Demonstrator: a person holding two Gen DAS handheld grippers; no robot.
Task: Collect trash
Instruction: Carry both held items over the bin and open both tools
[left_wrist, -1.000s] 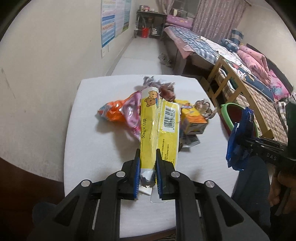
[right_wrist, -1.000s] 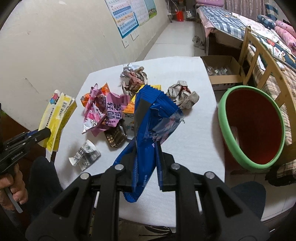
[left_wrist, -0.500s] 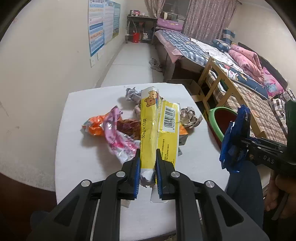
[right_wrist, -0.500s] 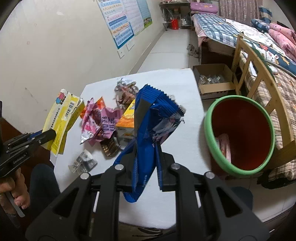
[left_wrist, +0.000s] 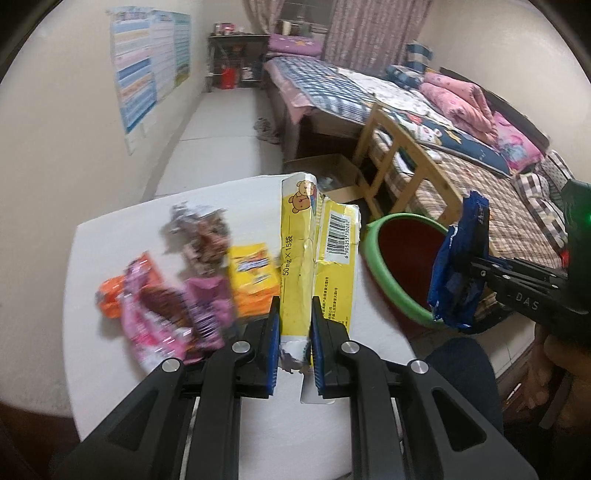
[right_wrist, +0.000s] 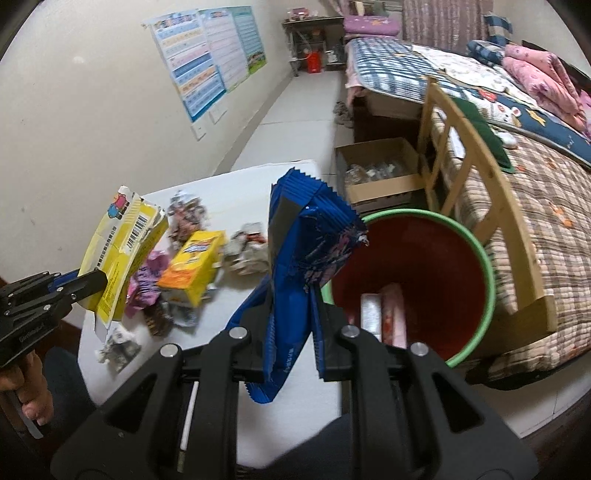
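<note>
My left gripper (left_wrist: 294, 332) is shut on a flattened yellow box (left_wrist: 314, 258) with a bear print and a barcode, held upright above the white table (left_wrist: 122, 229); it also shows in the right wrist view (right_wrist: 118, 254). My right gripper (right_wrist: 291, 314) is shut on a crumpled blue wrapper (right_wrist: 299, 258), held by the rim of the green bin (right_wrist: 487, 280) with a red inside. The blue wrapper also shows in the left wrist view (left_wrist: 461, 266), near the bin (left_wrist: 388, 280). A pink packet (right_wrist: 391, 314) lies in the bin.
On the table lie an orange-yellow carton (right_wrist: 195, 266), pink and purple wrappers (left_wrist: 162, 314), an orange wrapper (left_wrist: 114, 299) and crumpled paper balls (right_wrist: 247, 251). A cardboard box (right_wrist: 380, 170) and a wooden bed frame (right_wrist: 476, 184) stand behind the bin.
Both grippers have swung right toward the bin with their loads. The bin now fills more of the right wrist view, and the blue wrapper sits at its rim.
</note>
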